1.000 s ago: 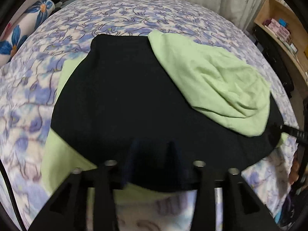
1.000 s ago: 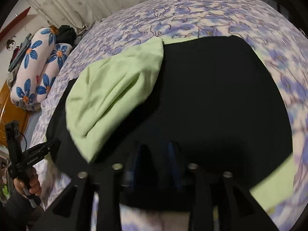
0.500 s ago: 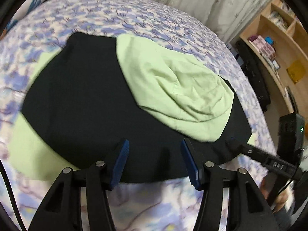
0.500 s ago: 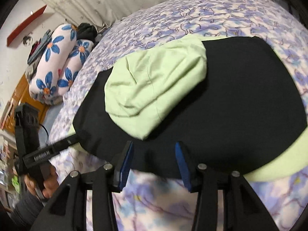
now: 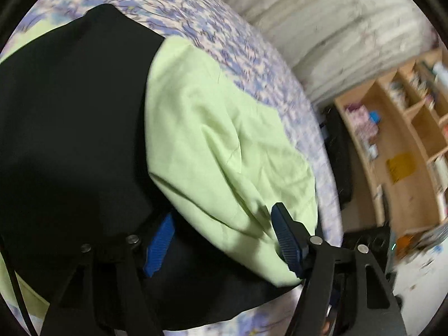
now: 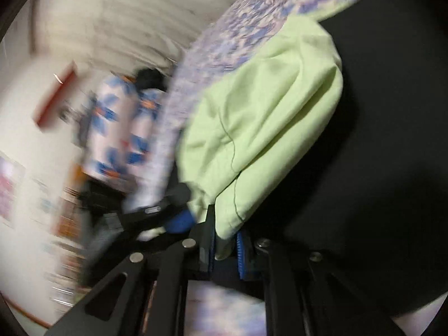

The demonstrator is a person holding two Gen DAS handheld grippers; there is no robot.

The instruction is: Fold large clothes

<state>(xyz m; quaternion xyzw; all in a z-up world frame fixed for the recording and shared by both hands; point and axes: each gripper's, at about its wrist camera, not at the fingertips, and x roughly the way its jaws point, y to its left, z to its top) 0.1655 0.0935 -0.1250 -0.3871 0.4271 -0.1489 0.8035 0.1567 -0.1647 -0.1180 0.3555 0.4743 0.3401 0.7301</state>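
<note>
A large black garment (image 5: 70, 140) with a light green hood (image 5: 224, 151) lies flat on the bed; it also shows in the right wrist view (image 6: 392, 140), hood (image 6: 266, 128) at the left. My left gripper (image 5: 224, 238) is open, its blue pads (image 5: 285, 238) either side of the hood's near edge. My right gripper (image 6: 226, 247) is nearly shut, its blue pads (image 6: 243, 252) pinching the lower edge of the green hood. The left gripper's tip (image 6: 179, 218) shows just beside it.
The bed has a purple floral sheet (image 5: 252, 56). Wooden shelves (image 5: 397, 151) stand right of the bed. Flowered pillows (image 6: 123, 134) lie at the bed's far left. A pale curtain (image 5: 322, 28) hangs behind. The right wrist view is motion-blurred.
Both grippers let go of the black hem, then swung toward the green hood. The left one is open around its edge; the right one has closed on its lower edge.
</note>
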